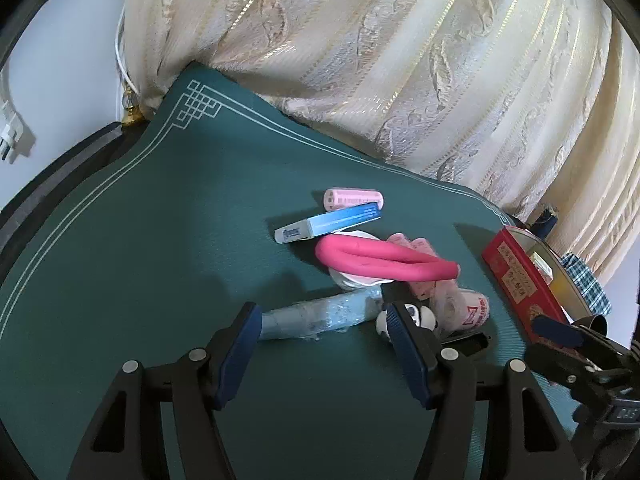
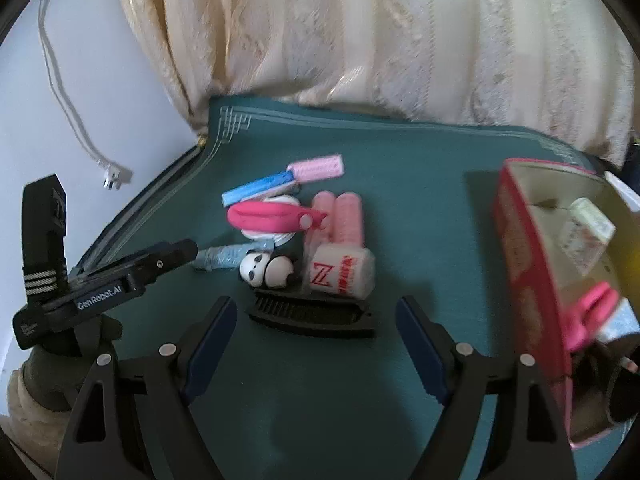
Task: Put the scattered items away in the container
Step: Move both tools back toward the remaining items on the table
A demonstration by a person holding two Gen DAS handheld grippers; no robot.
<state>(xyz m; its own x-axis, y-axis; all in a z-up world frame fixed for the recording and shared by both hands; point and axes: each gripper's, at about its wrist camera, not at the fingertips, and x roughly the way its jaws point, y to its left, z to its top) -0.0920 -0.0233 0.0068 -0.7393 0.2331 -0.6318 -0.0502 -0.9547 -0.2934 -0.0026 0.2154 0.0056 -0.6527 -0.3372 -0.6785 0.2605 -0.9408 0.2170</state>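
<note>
Left gripper [image 1: 320,330] and right gripper [image 2: 316,324]: jaws open, empty, above scattered items on green mat [image 1: 140,260]; red box [image 2: 524,264] right.

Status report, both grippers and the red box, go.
Left gripper open, empty, over wrapped blue tube. Right gripper open, empty, facing black comb. Red box partly filled, pile still out. Nothing blocking.

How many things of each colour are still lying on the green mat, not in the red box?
Pink: 4 (bendy foam roller, far pale roller, twin pale rollers)
Blue: 2 (blue box, wrapped tube)
White: 3 (round disc, panda toy, Z pack)
Black: 1 (comb)
Total: 10
</note>
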